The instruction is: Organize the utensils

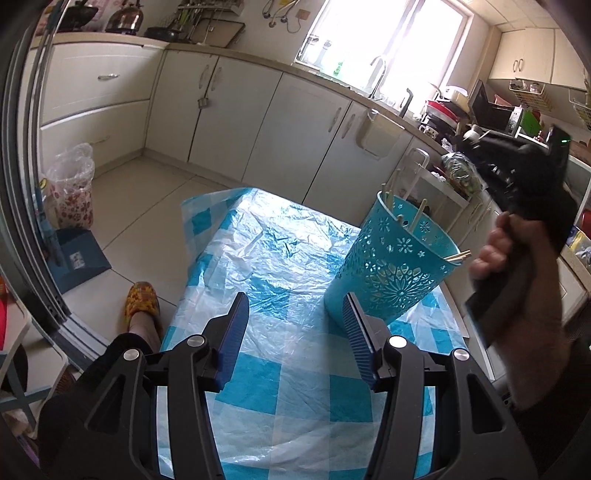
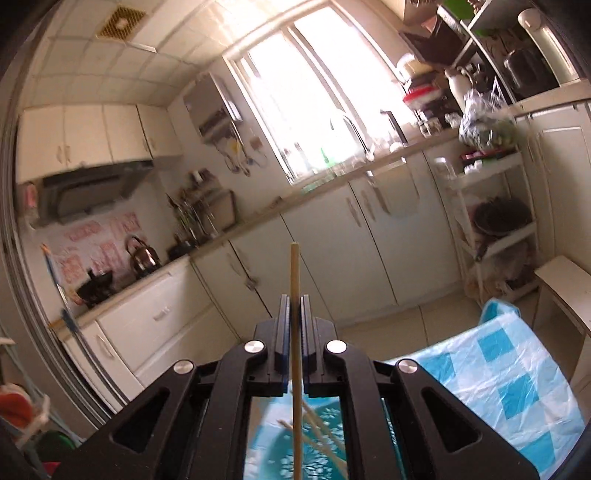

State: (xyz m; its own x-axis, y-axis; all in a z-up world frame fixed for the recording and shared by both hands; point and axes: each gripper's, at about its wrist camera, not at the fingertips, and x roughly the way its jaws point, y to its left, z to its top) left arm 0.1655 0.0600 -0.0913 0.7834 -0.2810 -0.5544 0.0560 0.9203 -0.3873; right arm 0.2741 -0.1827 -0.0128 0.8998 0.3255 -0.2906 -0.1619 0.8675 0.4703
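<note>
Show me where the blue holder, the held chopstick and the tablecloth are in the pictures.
blue holder (image 1: 391,266): left wrist view, on its patterned side wall.
chopstick (image 2: 294,273): right wrist view, on the shaft above the closed jaws.
tablecloth (image 1: 280,258): left wrist view, on a bare wrinkled part.

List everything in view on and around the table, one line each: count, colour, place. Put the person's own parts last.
holder: one, turquoise with cut-out flowers, tilted, on the table's right side.
chopsticks in the holder: several, pale wood, exact count unclear.
held chopstick: one, pale wood, between the right gripper's pads.
table cover: one, blue and white check plastic.
kettle: one, metal, far counter.
slipper: one, yellow-orange, on the floor left of the table.
left gripper: black, blue pads, open, beside the holder.
right gripper: black, shut on the held chopstick.
</note>
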